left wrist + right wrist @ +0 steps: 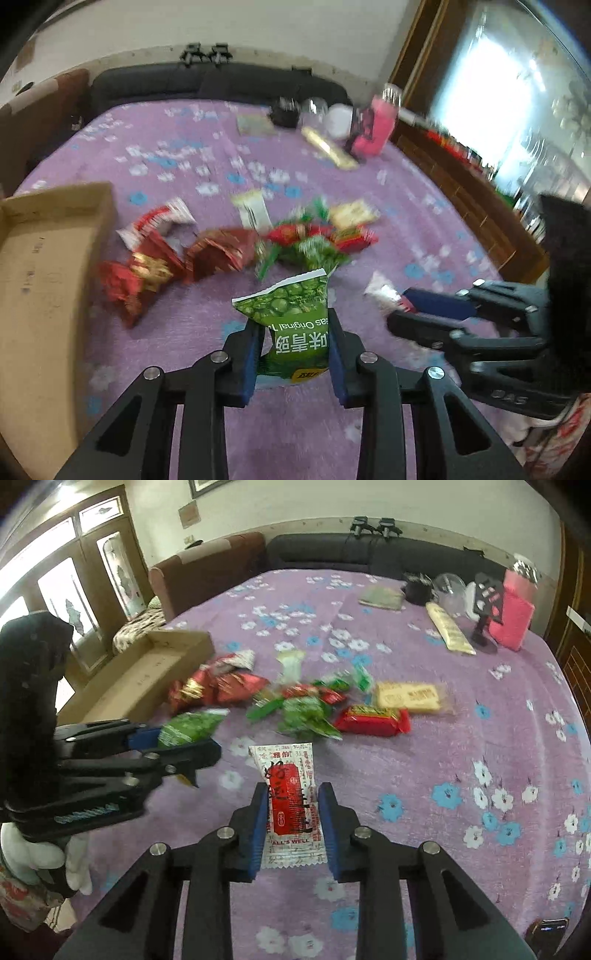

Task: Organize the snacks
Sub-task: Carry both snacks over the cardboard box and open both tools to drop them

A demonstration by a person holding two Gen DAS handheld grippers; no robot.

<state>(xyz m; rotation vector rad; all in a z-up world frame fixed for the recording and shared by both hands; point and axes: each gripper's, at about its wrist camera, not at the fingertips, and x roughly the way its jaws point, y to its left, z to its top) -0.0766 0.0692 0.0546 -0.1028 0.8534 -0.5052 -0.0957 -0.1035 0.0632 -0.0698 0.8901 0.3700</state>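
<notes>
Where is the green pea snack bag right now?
The green pea bag is pinched in the left gripper, lifted above the purple cloth, just in front of the snack pile; the cardboard box lies to its left.

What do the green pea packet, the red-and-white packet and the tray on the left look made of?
Green pea packet: thin glossy plastic film, crinkled, with a crimped edge. Red-and-white packet: likely printed plastic or foil film; flat, with serrated end seals. Tray: plain brown corrugated cardboard, matte, with folded walls.
</notes>
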